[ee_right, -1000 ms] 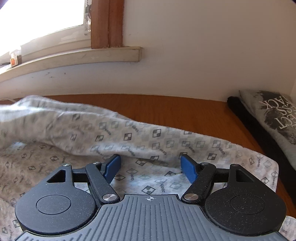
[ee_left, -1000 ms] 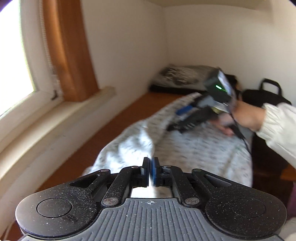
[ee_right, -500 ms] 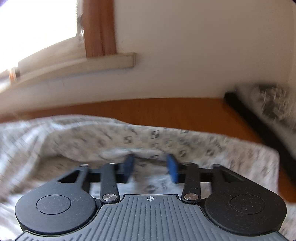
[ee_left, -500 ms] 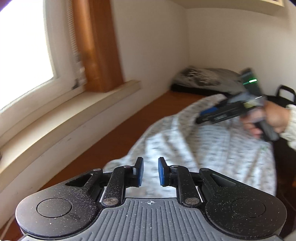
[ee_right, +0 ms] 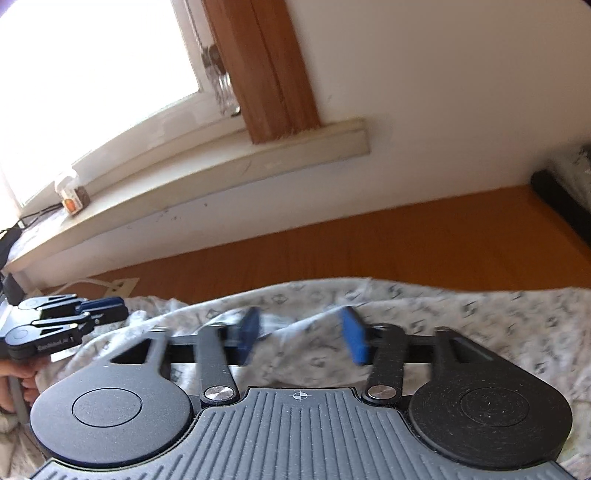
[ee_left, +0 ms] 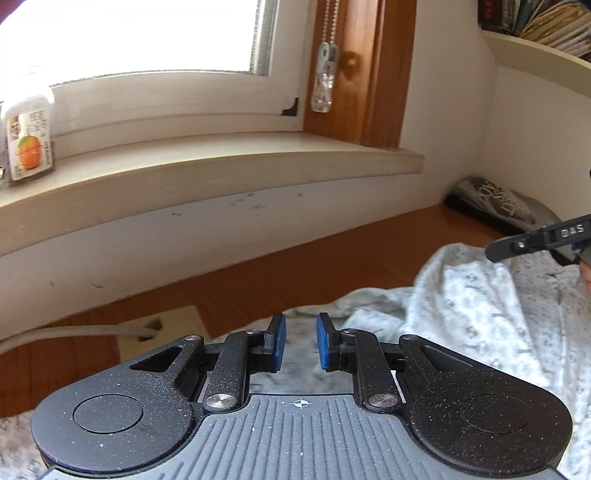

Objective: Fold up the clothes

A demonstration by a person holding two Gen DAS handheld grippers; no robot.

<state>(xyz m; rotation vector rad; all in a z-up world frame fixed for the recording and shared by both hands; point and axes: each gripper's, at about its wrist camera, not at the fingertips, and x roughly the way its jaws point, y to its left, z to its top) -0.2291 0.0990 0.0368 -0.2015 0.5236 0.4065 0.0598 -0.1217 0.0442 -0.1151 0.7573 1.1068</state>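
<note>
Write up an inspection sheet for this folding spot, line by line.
Surface: wooden top, bare along the wall.
Job's things: patterned garment, rumpled, not yet folded.
Clutter: folded grey printed garment in the far corner.
Grippers: left gripper and right gripper have just been opening; jaws apart above the cloth, nothing pinched.
Cables: pale cable running to a plate in the top.
Surroundings: window sill with a small orange-labelled bottle; shelf of books above.
</note>
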